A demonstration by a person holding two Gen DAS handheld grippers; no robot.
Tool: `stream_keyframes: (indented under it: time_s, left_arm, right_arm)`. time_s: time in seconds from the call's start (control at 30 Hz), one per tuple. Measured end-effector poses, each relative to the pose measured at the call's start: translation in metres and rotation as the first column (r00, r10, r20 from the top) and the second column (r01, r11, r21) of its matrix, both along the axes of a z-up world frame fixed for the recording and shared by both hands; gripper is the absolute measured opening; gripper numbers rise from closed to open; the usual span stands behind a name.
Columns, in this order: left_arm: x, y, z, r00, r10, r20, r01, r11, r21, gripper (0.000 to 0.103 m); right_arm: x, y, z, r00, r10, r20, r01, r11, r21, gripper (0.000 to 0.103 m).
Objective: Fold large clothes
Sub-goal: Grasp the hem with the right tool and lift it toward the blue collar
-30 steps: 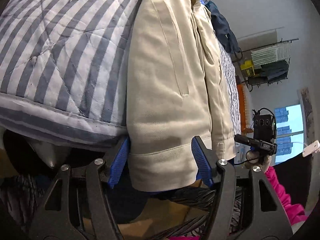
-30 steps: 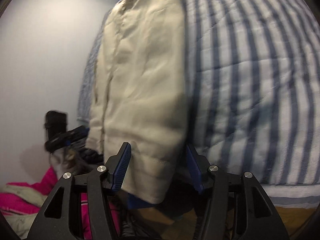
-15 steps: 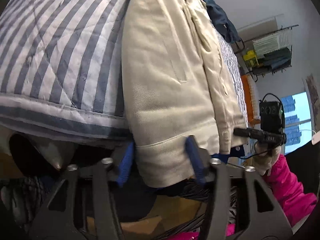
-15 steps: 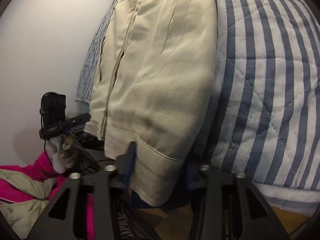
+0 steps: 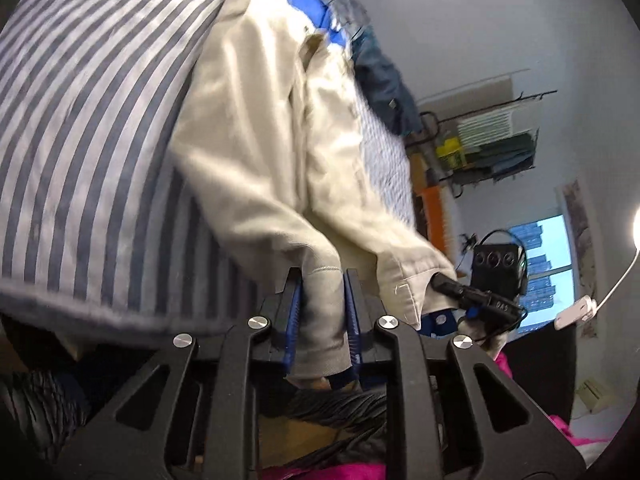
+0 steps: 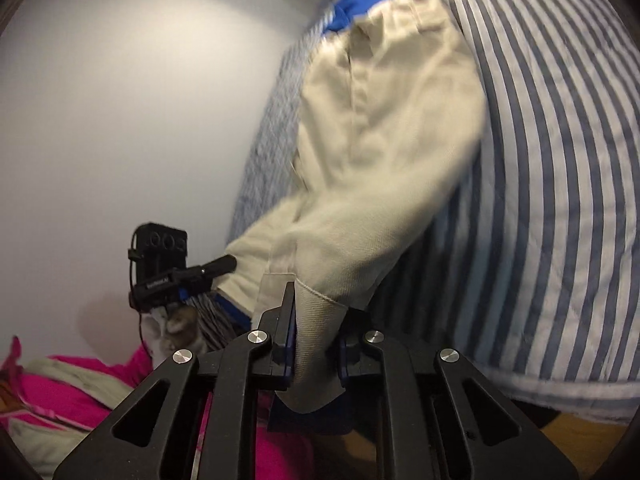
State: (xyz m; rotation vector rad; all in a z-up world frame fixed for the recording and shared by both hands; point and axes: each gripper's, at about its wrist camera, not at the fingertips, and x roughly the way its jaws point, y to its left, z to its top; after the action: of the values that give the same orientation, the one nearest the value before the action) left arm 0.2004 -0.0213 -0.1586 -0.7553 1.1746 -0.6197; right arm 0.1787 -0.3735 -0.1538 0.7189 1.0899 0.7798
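Fabric fills both of my tools. My left gripper (image 5: 322, 316) has its 2 blue pads closed tight on 1 corner of the hem of the beige jacket (image 5: 256, 140), with a tongue of cloth hanging below the pads. My right gripper (image 6: 314, 344) is pinched shut on the other hem corner in the same way, and from each view I can see the opposite tool biting the hem a little way along.

Beyond the pads, the jacket runs away from me up the striped quilt (image 5: 80, 128), front side up, its collar at the far end next to a blue garment (image 5: 308, 4). The hem is lifted off the quilt edge; the rest lies on the bed.

As I judge it, the step in hand is carrying the hem toward the collar to fold the jacket in half. To do it well I should raise both corners together and level, keep the hem taut between them so the middle does not sag, and lay it down square on the shoulders before letting go. The risk is one corner slipping, since each grip is narrow.
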Motion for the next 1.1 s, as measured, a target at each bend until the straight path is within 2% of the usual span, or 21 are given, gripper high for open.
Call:
stream_keyframes:
  time_s: [0.17, 0.37, 0.63, 0.77, 0.83, 0.93, 1.0, 1.03, 1.1]
  left_arm:
    - [0.045, -0.002, 0.022, 0.998, 0.020, 0.059, -0.021, 1.000, 0.015, 0.016]
    - [0.094, 0.001, 0.019, 0.997, 0.049, 0.055, -0.051, 0.998, 0.042, 0.015]
    - [0.143, 0.000, -0.013, 0.996, 0.085, -0.001, -0.085, 0.993, 0.078, 0.015]
    - [0.162, 0.000, -0.033, 0.995, 0.097, -0.039, -0.094, 0.992, 0.085, 0.015]
    - [0.168, 0.003, -0.039, 0.993, 0.112, -0.049, -0.108, 0.991, 0.085, 0.016]
    - [0.174, 0.009, -0.046, 0.990, 0.123, -0.069, -0.120, 0.991, 0.055, 0.020]
    - [0.176, 0.013, -0.047, 0.989, 0.128, -0.072, -0.127, 0.992, 0.030, 0.027]
    - [0.177, 0.014, -0.045, 0.989, 0.134, -0.059, -0.132, 0.991, 0.029, 0.031]
    - [0.178, 0.017, -0.039, 0.990, 0.138, -0.039, -0.138, 0.990, 0.022, 0.031]
  right_arm:
    - [0.040, -0.001, 0.016, 0.996, -0.091, 0.007, 0.091, 0.996, -0.012, 0.013]
    - [0.103, 0.001, 0.012, 0.983, -0.176, -0.060, 0.174, 0.984, -0.039, 0.013]
    - [0.171, 0.009, -0.031, 0.956, -0.216, -0.196, 0.207, 0.976, -0.065, 0.013]
    - [0.191, 0.001, -0.067, 0.914, -0.255, -0.314, 0.261, 0.965, -0.024, 0.015]
    - [0.198, -0.006, -0.081, 0.891, -0.250, -0.378, 0.282, 0.959, 0.032, 0.017]
    - [0.202, -0.016, -0.087, 0.878, -0.236, -0.416, 0.297, 0.951, 0.088, 0.026]
    - [0.202, -0.026, -0.083, 0.875, -0.246, -0.417, 0.331, 0.932, 0.146, 0.051]
    - [0.202, -0.031, -0.079, 0.877, -0.248, -0.411, 0.343, 0.923, 0.175, 0.054]
    - [0.201, -0.042, -0.067, 0.891, -0.244, -0.383, 0.343, 0.914, 0.218, 0.054]
